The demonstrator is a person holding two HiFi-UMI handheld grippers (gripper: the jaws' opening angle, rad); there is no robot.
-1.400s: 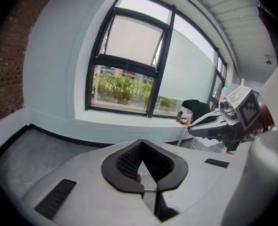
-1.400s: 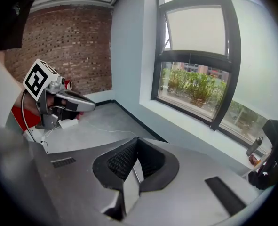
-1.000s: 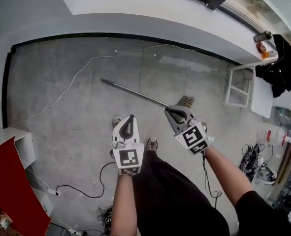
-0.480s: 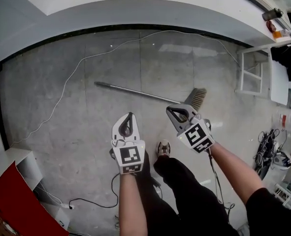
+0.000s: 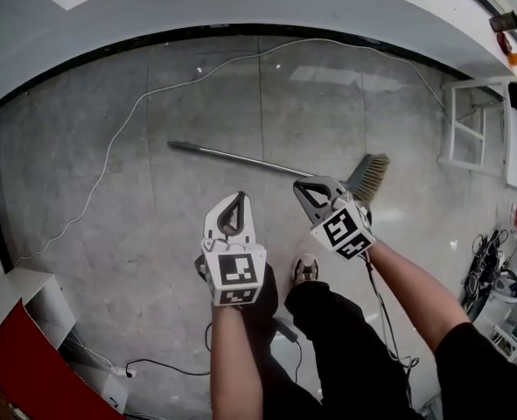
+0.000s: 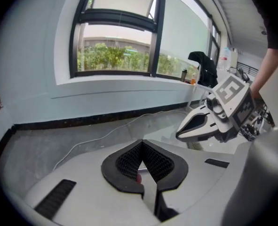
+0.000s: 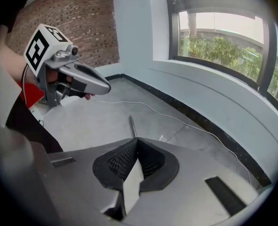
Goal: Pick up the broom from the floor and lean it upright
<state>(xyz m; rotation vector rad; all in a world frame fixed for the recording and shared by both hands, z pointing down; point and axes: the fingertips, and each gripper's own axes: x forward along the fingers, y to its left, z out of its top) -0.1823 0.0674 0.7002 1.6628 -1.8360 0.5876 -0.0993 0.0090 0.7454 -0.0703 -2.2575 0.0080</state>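
The long broom with a metal handle and straw-coloured bristles (image 5: 241,157) lies flat on the grey concrete floor (image 5: 109,234), untouched. Over the last second both grippers have sunk toward it. The right gripper (image 5: 303,188) now hangs just short of the broom's bristle end, the left gripper (image 5: 236,198) short of its mid-handle. Both have their jaws pressed together on nothing, so they will need to open before any grasp. Only the right gripper view shows the handle (image 7: 131,123) running away past its tips. The left gripper view misses the broom entirely.
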